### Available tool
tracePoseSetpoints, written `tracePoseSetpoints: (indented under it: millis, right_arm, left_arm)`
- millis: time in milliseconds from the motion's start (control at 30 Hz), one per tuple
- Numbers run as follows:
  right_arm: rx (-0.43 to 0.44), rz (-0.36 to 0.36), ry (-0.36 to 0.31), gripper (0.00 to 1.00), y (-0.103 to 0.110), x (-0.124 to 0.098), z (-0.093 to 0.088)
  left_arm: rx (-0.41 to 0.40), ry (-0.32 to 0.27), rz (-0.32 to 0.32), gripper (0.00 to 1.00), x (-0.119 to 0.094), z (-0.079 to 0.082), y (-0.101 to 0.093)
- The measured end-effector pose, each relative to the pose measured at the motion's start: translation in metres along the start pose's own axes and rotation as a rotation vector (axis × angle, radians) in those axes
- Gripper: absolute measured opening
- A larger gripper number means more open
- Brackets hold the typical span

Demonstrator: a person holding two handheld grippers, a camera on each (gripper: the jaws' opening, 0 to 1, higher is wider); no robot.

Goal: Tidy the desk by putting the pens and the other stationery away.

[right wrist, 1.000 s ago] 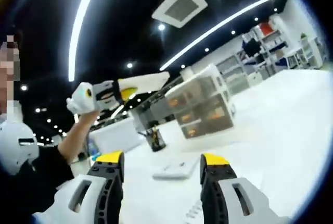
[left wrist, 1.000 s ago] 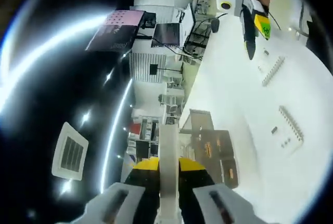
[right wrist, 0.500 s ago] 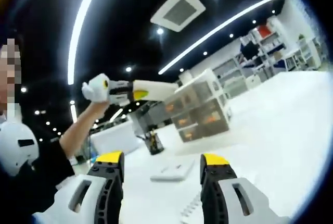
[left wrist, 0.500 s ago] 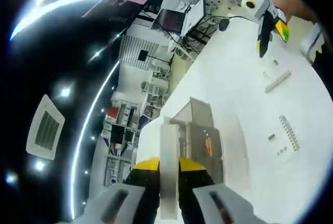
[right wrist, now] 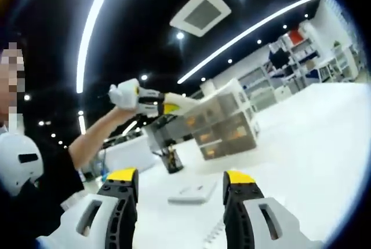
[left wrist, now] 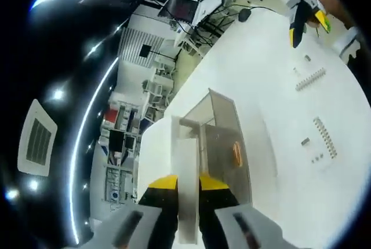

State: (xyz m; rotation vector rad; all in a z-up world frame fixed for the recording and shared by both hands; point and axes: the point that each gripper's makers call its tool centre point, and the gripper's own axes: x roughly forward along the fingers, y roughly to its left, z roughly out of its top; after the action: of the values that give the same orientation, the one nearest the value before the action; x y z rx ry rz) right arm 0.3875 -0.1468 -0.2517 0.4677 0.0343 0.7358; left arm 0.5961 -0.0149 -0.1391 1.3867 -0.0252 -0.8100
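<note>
In the left gripper view, the left gripper [left wrist: 186, 188] has its jaws clenched on a flat white block [left wrist: 186, 179] that stands up between the yellow tips. Just beyond it, on the white table [left wrist: 278, 87], sits a clear drawer unit [left wrist: 217, 145] with something orange inside. Further off on the table lie two white strips [left wrist: 324, 136] and a few small bits beside them. Farthest, the right gripper [left wrist: 298, 11] hangs above the table's far part. In the right gripper view, the right gripper [right wrist: 181, 194] has its jaws released, with a wide gap and nothing between them. Past them a flat white case [right wrist: 194, 191] lies on the table, then a dark pen holder [right wrist: 172, 159], then the drawer unit, with the left gripper held by a hand at its top.
</note>
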Motion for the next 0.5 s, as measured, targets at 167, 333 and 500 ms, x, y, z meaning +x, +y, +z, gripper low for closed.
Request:
tracePoseSetpoints:
  millis: [167, 333, 500]
  right_arm:
    - [0.007, -0.009, -0.001, 0.56, -0.004, -0.001, -0.001]
    - [0.008, -0.009, -0.001, 0.56, -0.004, -0.001, 0.0]
    - [0.016, -0.012, -0.002, 0.56, -0.006, -0.001, 0.0]
  left_arm:
    - [-0.013, 0.019, -0.03, 0.11, 0.012, -0.007, 0.001]
    - [-0.011, 0.034, -0.047, 0.11, 0.023, -0.01, -0.003]
    - [-0.011, 0.053, -0.053, 0.11, 0.034, -0.013, -0.006]
